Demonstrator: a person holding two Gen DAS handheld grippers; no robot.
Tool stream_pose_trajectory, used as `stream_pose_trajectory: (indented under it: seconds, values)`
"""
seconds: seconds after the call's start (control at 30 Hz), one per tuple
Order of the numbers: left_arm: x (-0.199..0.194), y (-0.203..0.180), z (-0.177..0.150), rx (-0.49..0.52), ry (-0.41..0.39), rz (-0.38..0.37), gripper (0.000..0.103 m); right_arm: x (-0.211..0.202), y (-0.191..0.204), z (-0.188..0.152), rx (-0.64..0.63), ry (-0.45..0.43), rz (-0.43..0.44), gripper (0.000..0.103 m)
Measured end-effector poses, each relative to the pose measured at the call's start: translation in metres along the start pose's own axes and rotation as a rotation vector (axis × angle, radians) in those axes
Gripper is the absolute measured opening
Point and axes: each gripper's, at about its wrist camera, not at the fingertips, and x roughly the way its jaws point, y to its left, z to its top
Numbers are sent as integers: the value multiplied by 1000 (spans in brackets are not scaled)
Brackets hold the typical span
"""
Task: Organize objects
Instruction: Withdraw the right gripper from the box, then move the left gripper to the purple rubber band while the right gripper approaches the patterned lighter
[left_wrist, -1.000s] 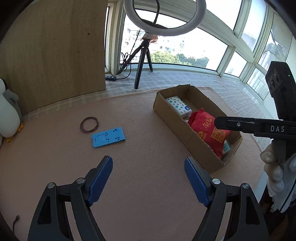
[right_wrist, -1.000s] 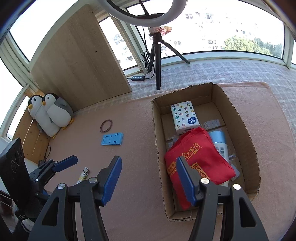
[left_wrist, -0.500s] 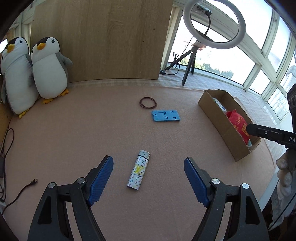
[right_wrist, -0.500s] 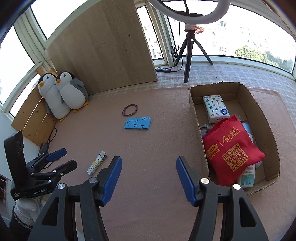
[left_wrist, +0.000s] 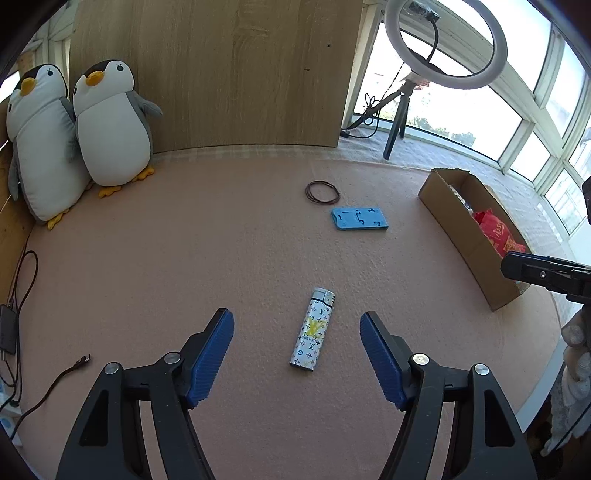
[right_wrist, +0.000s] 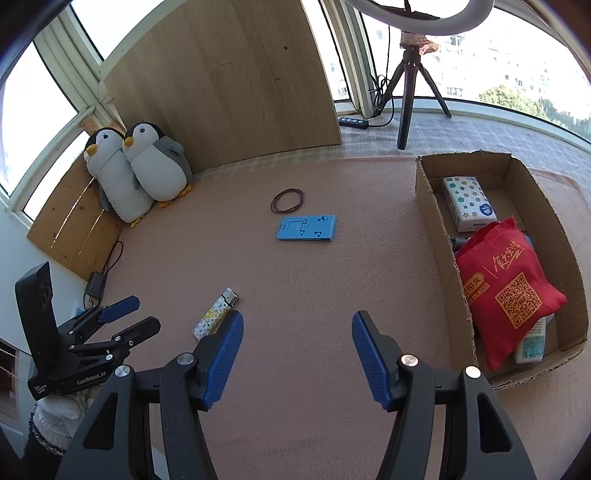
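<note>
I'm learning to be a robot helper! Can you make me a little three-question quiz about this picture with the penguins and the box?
1. True or false: the lighter lies inside the cardboard box.
2. Which lies nearer the two penguin toys: A) the rubber band, B) the red bag?
3. Fill in: the left hand-held gripper hangs over the ____, with nothing pinched.

Key
1. False; it lies on the pink mat.
2. A.
3. Lighter; the jaws have just been closing a little but the pads are clear of it.
</note>
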Motion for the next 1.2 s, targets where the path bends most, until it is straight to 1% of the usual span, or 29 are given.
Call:
stream_pose_trajectory:
  seconds: [0.17, 0.27, 0.37, 0.43, 0.5, 0.57, 0.67, 0.8, 0.87, 0.9, 1.0, 1.07, 1.13, 1.2]
  values:
    - [23, 4, 51, -20, 4, -18, 74, 2, 1, -4, 9, 6, -5, 57]
    - [45, 3, 84, -27, 2, -4, 74, 1, 0, -6, 13, 3, -20, 57]
    - [73, 3, 114, -35, 23, 18, 74, -1, -2, -8, 21, 1, -28, 57]
    - [93, 2, 131, -36, 47, 26, 74, -2, -3, -10, 22, 3, -34, 57]
    - [114, -1, 143, -42, 85, 18, 74, -3, -5, -13, 23, 7, -40, 57]
    - [136, -8, 154, -23, 123, 25, 74, -4, -7, -16, 29, 12, -43, 57]
    - [165, -17, 162, -3, 185, 45, 72, -6, -13, -22, 43, 18, -50, 57]
    - [194, -26, 164, 14, 235, 90, 70, -10, -24, -25, 77, 20, -57, 57]
    - [206, -30, 162, 36, 258, 121, 66, -11, -29, -27, 92, 18, -62, 57]
    - [210, -30, 161, 42, 262, 133, 65, -12, -32, -27, 99, 18, -64, 57]
    - [219, -29, 159, 27, 270, 137, 63, -13, -37, -28, 112, 17, -68, 57]
    - [224, -28, 158, 24, 276, 144, 59, -12, -38, -29, 116, 21, -67, 57]
    - [225, -27, 158, 22, 268, 144, 59, -10, -38, -28, 116, 27, -65, 57]
    - [224, -24, 158, 16, 265, 149, 57, -8, -37, -27, 110, 33, -63, 57]
